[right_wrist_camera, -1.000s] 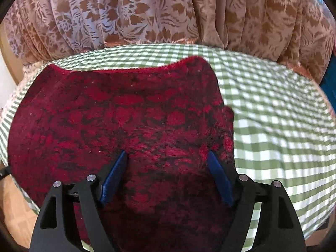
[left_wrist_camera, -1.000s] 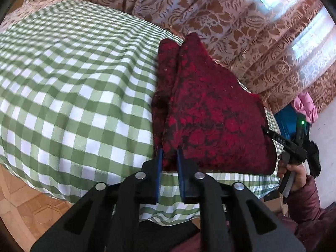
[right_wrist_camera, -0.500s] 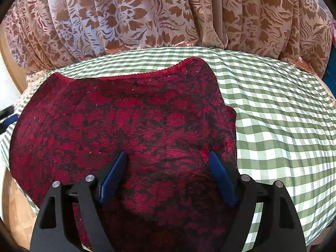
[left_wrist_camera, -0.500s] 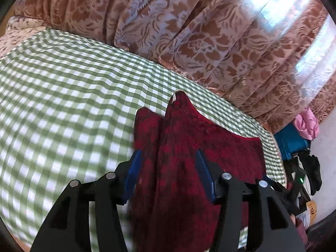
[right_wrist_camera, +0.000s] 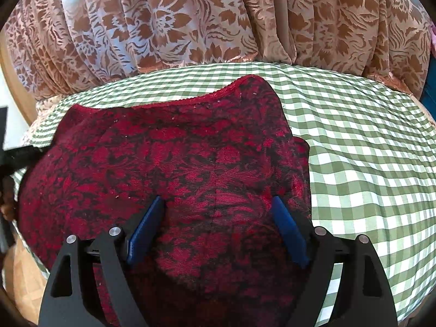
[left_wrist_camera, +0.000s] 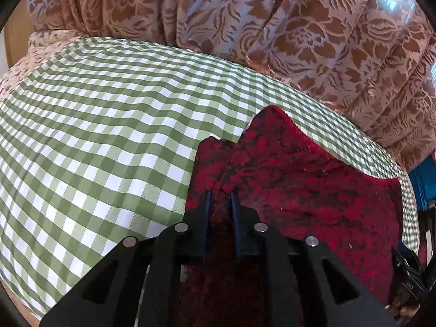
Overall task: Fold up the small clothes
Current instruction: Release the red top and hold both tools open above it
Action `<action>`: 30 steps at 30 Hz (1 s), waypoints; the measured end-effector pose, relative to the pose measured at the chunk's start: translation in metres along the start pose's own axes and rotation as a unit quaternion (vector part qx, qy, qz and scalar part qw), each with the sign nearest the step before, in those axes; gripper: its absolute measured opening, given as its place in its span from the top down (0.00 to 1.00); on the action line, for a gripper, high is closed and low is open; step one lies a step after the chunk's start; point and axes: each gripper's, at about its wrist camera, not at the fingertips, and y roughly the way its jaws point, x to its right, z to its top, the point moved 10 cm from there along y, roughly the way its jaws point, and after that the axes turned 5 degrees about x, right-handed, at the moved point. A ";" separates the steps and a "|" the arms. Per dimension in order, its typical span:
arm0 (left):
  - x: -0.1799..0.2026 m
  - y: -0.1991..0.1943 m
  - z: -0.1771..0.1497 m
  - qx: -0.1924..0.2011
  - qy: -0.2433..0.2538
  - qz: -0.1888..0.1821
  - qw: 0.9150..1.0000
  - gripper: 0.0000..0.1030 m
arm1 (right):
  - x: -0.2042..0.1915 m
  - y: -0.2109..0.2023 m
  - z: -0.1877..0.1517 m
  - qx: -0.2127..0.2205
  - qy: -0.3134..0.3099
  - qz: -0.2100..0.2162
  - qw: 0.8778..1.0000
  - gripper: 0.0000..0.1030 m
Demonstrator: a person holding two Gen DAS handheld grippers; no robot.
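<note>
While the left gripper (left_wrist_camera: 220,194) closes on a thin pinch of the red garment (left_wrist_camera: 299,185) lying on the checked cloth (left_wrist_camera: 95,136), that pinch may slip; right gripper (right_wrist_camera: 218,212) hangs wide, holding nothing, so cloth could drag.

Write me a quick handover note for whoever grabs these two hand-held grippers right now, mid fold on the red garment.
Left hand-held gripper: jaws closing, almost shut, with a ridge of the red garment between its blue pads near the garment's left edge.
Right hand-held gripper: jaws wide open, resting over the middle of the garment, gripping nothing.
Garment lies on the green checked cloth, in front of the floral curtain, with a narrow strip along one side lying doubled under the top layer.
Done: one side fold appears made.
Left: probably finish the left pinch, carry the next fold over, flatten and square it up.
</note>
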 end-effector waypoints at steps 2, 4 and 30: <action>0.004 -0.007 0.002 0.012 0.009 0.013 1.000 0.83 | 0.000 0.000 0.000 0.000 0.000 0.001 1.000 0.21; 0.009 -0.020 0.004 0.029 0.020 0.025 0.999 0.79 | 0.000 0.001 0.001 0.000 0.002 0.003 1.000 0.21; 0.085 -0.100 0.001 0.114 0.100 0.004 0.988 0.54 | 0.004 -0.007 0.006 -0.006 0.026 0.036 0.999 0.20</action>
